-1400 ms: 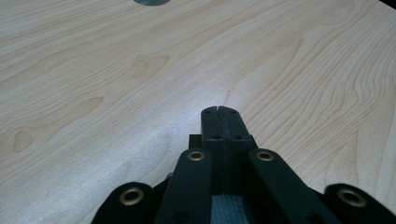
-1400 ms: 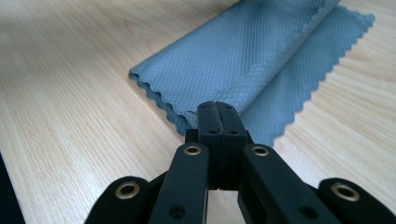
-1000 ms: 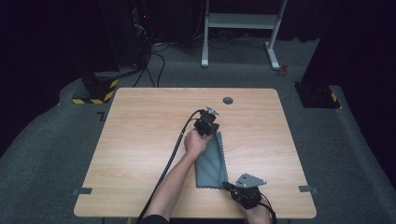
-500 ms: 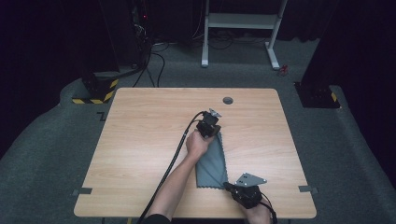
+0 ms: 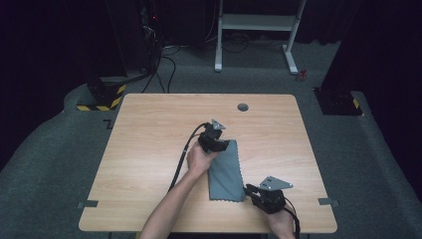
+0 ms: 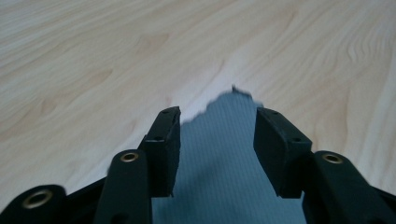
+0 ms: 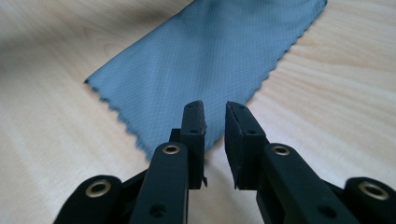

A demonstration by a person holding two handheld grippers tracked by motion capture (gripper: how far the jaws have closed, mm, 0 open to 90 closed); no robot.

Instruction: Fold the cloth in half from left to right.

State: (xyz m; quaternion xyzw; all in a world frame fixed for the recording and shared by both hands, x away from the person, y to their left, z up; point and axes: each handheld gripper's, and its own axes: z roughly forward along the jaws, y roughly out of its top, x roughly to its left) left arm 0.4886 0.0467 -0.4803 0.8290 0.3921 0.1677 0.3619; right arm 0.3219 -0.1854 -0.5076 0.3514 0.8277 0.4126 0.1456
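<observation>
A: The grey cloth (image 5: 226, 172) lies flat as a folded strip on the wooden surface (image 5: 149, 129), running from the middle toward the near edge, pinked borders lined up.

B: And the left hand-held gripper (image 5: 222, 145)?

A: At the far end of the cloth. In the left gripper view its jaws have just been opening and stand wide apart, a far corner of the cloth (image 6: 224, 154) below and between them, the pads clear of it. I judge it is letting go so the fold stays put.

B: The right one?

A: The right hand-held gripper (image 5: 249, 190) sits at the cloth's near right corner. Its jaws have just been opening too, though only to a narrow gap; in the right gripper view the cloth (image 7: 205, 60) lies ahead of the tips with nothing pinched between them.

B: So both corners are released?

A: It looks so. Each hand-held gripper is at an opposite end, likely because those ends were drawn taut to square the fold
</observation>
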